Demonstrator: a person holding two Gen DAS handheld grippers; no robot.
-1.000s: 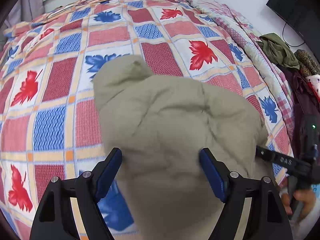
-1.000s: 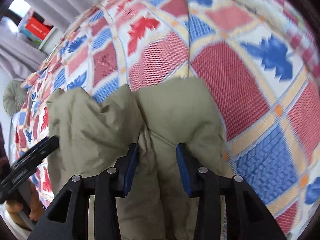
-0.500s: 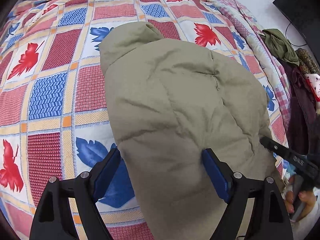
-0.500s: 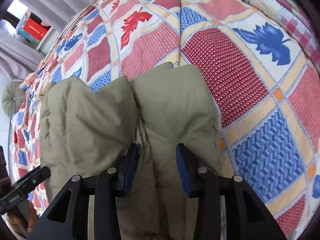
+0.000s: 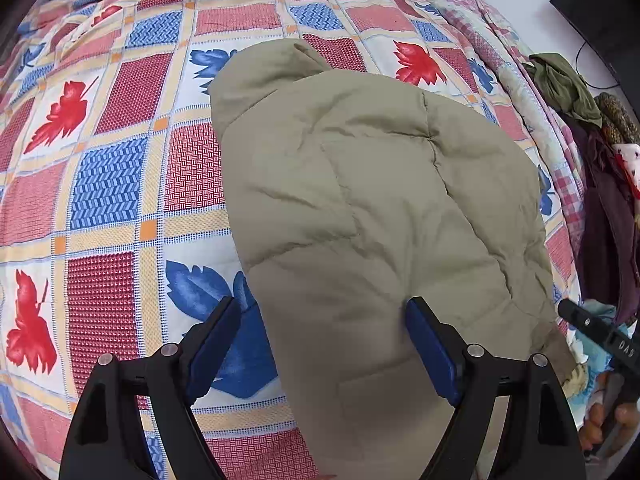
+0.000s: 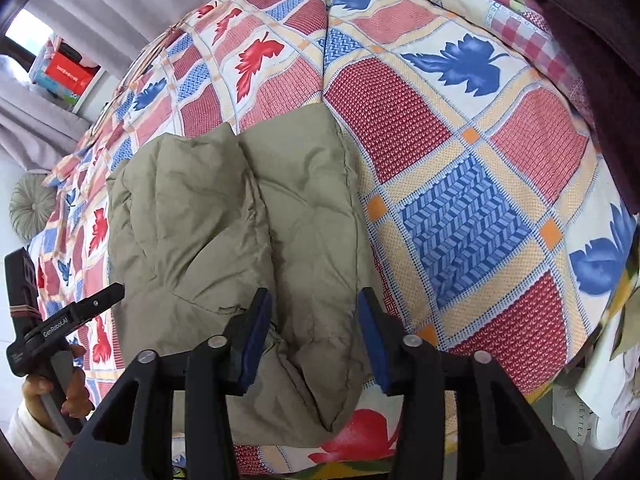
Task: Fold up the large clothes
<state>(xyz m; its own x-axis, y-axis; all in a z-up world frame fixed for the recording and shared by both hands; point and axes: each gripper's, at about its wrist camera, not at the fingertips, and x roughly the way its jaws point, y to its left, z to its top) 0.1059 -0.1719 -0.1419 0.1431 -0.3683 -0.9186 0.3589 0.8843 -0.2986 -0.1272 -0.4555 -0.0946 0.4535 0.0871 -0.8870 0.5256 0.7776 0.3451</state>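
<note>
Lies folded on the patterned bedspread (image 5: 112, 184) — an olive padded jacket (image 5: 380, 208), doubled into a thick bundle, one puffy half lapped against the other along a seam down the middle in the right wrist view (image 6: 256, 216). Looks mostly done as a fold: no sleeve trailing loose, edges roughly gathered, nothing lifted off the bed. Stands spread wide over the near end of the jacket, the left claw (image 5: 324, 344), its jaws having just been opening, one blue pad off the jacket's edge above the bedspread and the other over the fabric, neither pressing on it. Stands about half open at the jacket's near right corner, the right claw (image 6: 316, 332), its jaws likewise just opening; cloth sits between the pads but bulges free, with no pinch to be seen. Reads as a release after laying down the last fold. Left to do, judging by the lumpy top and uneven far end of the jacket — perhaps a smoothing press or one more fold to make it compact, hard to say which. Heaped beyond the jacket's right side at the bed's edge, other dark clothes (image 5: 600, 216), possibly next in line.
</note>
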